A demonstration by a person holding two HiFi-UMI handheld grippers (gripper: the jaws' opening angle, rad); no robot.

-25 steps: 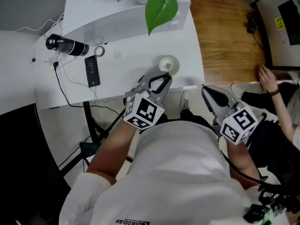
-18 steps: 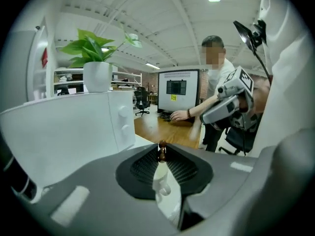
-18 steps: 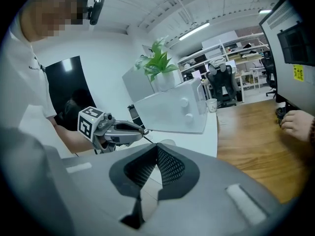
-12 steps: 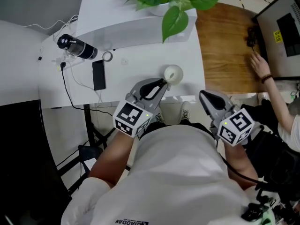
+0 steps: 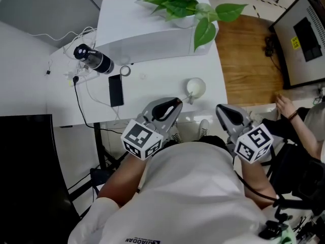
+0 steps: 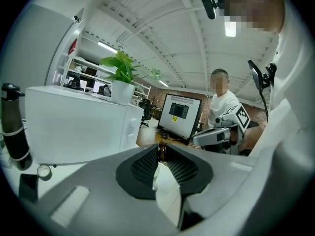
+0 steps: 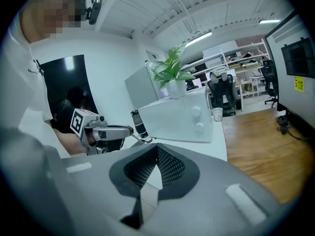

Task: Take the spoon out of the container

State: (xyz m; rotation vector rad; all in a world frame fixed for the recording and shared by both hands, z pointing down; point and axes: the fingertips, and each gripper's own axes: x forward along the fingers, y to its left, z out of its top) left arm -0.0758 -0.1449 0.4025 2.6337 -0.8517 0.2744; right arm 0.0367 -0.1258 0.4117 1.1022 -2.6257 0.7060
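Note:
A small white cup point(image 5: 196, 87), the container, stands near the front right corner of the white table point(image 5: 152, 93). My left gripper point(image 5: 175, 102) hangs just before it at the table's front edge. In the left gripper view the jaws stand a narrow gap apart, and the brown end of the spoon point(image 6: 161, 150) sits between their tips, pinched. Whether the spoon's bowl is still in the cup is hidden. My right gripper point(image 5: 224, 109) floats off the table's right side, shut, with nothing between its jaws point(image 7: 156, 149).
A black bottle point(image 5: 94, 59), a phone point(image 5: 116, 90), a tape roll point(image 5: 125, 70) and cables lie at the table's left. A white box point(image 5: 152, 32) with a potted plant point(image 5: 185, 1) stands at the back. Another person's hand point(image 5: 285, 106) and a monitor point(image 5: 304, 37) are at the right.
My left gripper has drawn back a little from the cup toward the table's front edge. The head view has shifted, showing more of the table's back. The right gripper has hardly moved.

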